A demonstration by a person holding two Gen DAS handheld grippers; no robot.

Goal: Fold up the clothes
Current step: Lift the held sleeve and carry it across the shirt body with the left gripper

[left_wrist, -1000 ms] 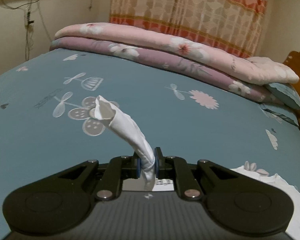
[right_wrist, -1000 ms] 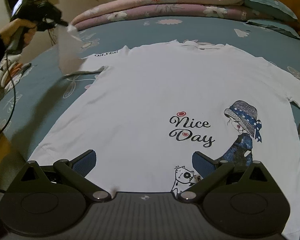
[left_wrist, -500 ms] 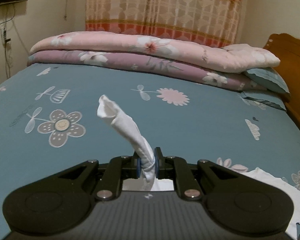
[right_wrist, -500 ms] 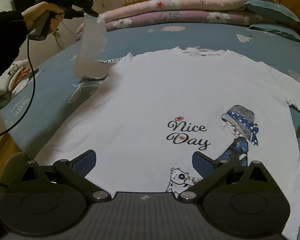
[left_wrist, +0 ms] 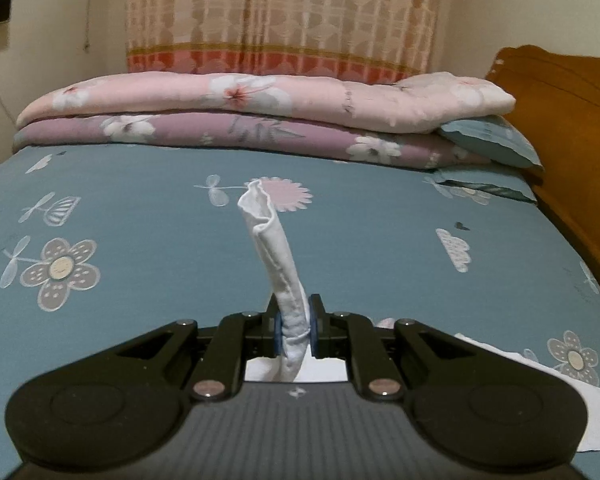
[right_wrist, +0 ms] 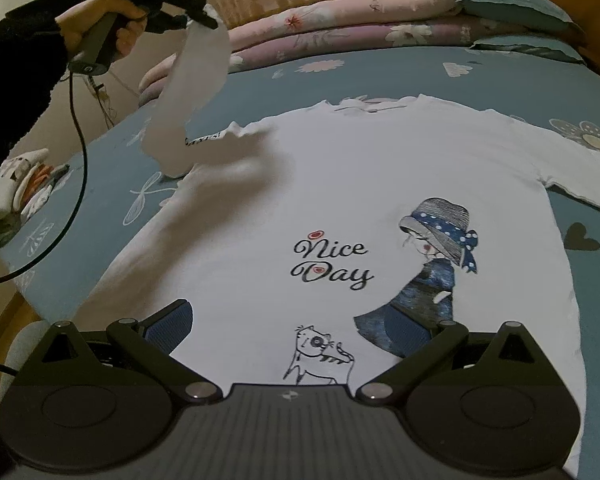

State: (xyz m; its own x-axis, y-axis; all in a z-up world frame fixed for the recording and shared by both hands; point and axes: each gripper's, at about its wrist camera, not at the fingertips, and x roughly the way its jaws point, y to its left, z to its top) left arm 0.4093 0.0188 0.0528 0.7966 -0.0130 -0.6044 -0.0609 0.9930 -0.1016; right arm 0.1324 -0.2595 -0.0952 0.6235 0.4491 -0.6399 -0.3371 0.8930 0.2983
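A white long-sleeved shirt (right_wrist: 340, 200) printed "Nice Day" lies face up on the blue floral bed sheet (right_wrist: 500, 76). My left gripper (left_wrist: 294, 332) is shut on the cuff of its left sleeve (left_wrist: 274, 256), and the cloth stands up between the pads. In the right wrist view that sleeve (right_wrist: 188, 96) hangs lifted from the left gripper (right_wrist: 204, 20), held in a person's hand (right_wrist: 96, 20) above the shirt's shoulder. My right gripper (right_wrist: 292, 328) is open, low over the hem, with nothing between its fingers. The other sleeve (right_wrist: 580, 176) lies flat at the right.
Folded pink and purple quilts (left_wrist: 240, 120) and blue pillows (left_wrist: 492, 140) are stacked at the far side. A wooden headboard (left_wrist: 568, 120) stands at the right. A pile of clothes (right_wrist: 16, 192) sits at the bed's left edge. A black cable (right_wrist: 76, 152) hangs from the left gripper.
My left gripper has carried the sleeve up and rightward, over the shirt's shoulder. My right gripper has stayed open near the hem.
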